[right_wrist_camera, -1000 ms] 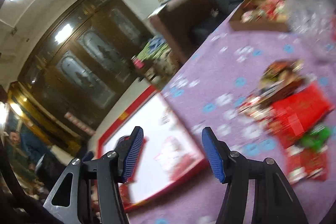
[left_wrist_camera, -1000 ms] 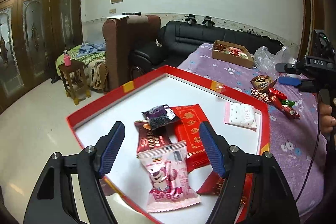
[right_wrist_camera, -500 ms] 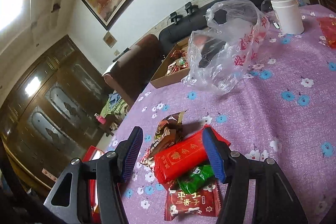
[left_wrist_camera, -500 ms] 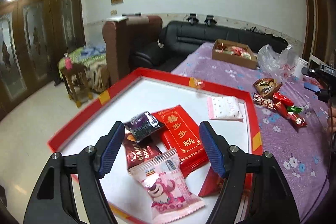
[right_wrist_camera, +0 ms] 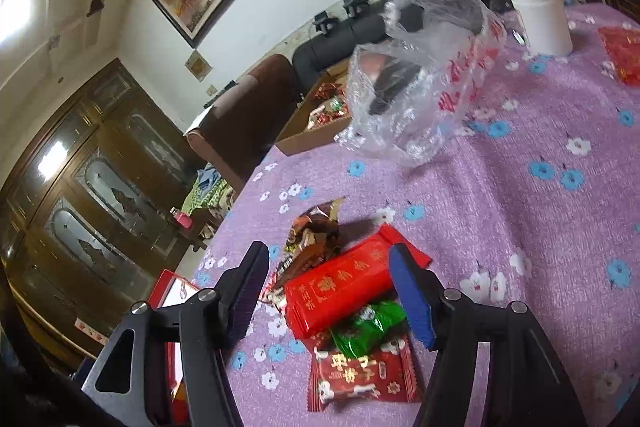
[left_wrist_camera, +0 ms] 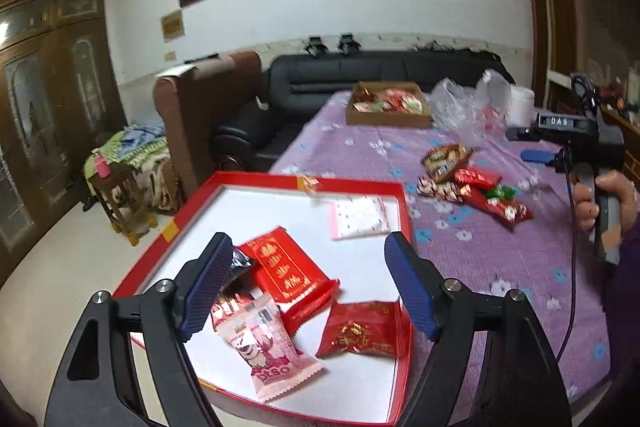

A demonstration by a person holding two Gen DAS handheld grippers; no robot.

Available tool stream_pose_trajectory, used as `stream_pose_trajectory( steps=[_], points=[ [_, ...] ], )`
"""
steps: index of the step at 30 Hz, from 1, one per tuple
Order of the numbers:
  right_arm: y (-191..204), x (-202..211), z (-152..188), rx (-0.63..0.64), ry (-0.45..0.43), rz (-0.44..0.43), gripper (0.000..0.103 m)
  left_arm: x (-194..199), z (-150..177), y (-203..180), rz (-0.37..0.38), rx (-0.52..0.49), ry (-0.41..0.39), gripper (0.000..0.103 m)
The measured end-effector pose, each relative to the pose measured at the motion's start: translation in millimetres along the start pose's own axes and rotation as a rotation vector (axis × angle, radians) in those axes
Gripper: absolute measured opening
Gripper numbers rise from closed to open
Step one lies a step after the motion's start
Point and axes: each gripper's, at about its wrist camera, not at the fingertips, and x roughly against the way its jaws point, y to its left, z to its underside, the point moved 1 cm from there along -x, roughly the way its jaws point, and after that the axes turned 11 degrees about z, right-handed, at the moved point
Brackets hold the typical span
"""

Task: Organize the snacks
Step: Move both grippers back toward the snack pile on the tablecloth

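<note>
A red tray with a white floor lies at the near edge of the purple-clothed table. In it are a red pack with gold characters, a pink Lotso pack, a small red pack and a white-pink pack. My left gripper hovers above them, jaws opening, nothing between the pads. My right gripper hangs over a pile on the cloth, jaws opening. A long red pack lies between its fingers, untouched, with a green candy, a red sachet and a brown pack around it.
A cardboard box of snacks sits at the table's far end. Next to it are a clear plastic bag and a white jar. A black sofa and a brown armchair stand beyond. A hand grips the right tool.
The left gripper rose and shifted, bringing the small red pack into view, and its jaws spread wider. The right gripper swung from the tray to the pile on the cloth, then stayed, jaws widening.
</note>
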Motion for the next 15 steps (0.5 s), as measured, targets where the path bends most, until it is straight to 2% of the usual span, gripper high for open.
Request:
stream_pose_trajectory(
  steps=[4,9,15],
  points=[
    [-20.0,8.2,5.6,0.024,0.059,0.081,0.065,-12.7,8.1,4.1,0.028,0.025,0.058,0.079],
    [-45.4,26.1,15.5,0.065,0.091,0.174,0.067,-33.6,19.1,-0.2,0.117,0.08,0.126,0.079],
    [-27.2,30.4,34.4,0.204,0.126,0.187,0.067,-33.5,22.4,-18.0,0.162,0.031,0.13,0.079]
  ],
)
